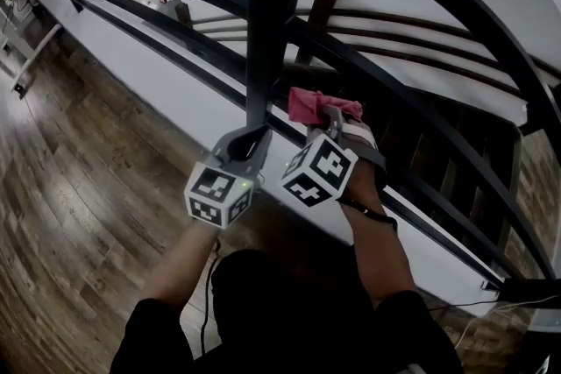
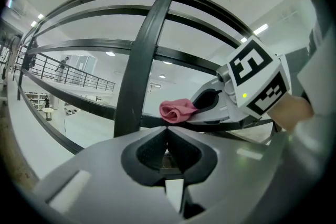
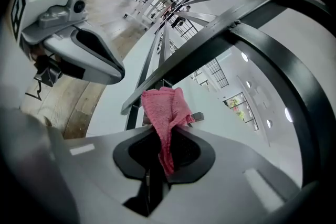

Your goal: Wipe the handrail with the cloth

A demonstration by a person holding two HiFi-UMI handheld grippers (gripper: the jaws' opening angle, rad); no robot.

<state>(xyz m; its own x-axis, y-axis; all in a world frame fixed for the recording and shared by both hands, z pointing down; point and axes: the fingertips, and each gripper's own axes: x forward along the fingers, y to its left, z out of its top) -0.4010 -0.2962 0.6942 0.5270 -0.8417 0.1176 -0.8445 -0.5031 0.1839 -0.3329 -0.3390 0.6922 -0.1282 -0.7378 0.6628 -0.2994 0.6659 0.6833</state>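
Standing on a brown plank floor (image 1: 79, 215) that fills the lower left of the head view, you face a smooth white ledge (image 1: 175, 92) running diagonally from upper left to lower right. The black handrail (image 1: 456, 4) arcs across the upper right. It is made of curved metal bars stacked one below another, and a flat upright post (image 1: 272, 31) crosses them at centre. Beyond the bars lies a bright white hall, with more railings small in the distance.

Both your forearms reach up from the bottom edge toward the middle of the frame, side by side. Your left tool (image 1: 254, 136) sits at the foot of the post, its grey jaws pressed together with nothing between them. Its marker cube (image 1: 219, 195) shows a green light. Your right tool (image 1: 331, 114) is just to the right of it, tilted toward the bars, and its jaws pinch the cloth (image 1: 316, 105).

That cloth is pink and knitted, bunched into a soft fold ahead of the jaw tips. It rests right at one of the lower dark bars, just right of the post. A strip of it hangs back between the black textured pads.
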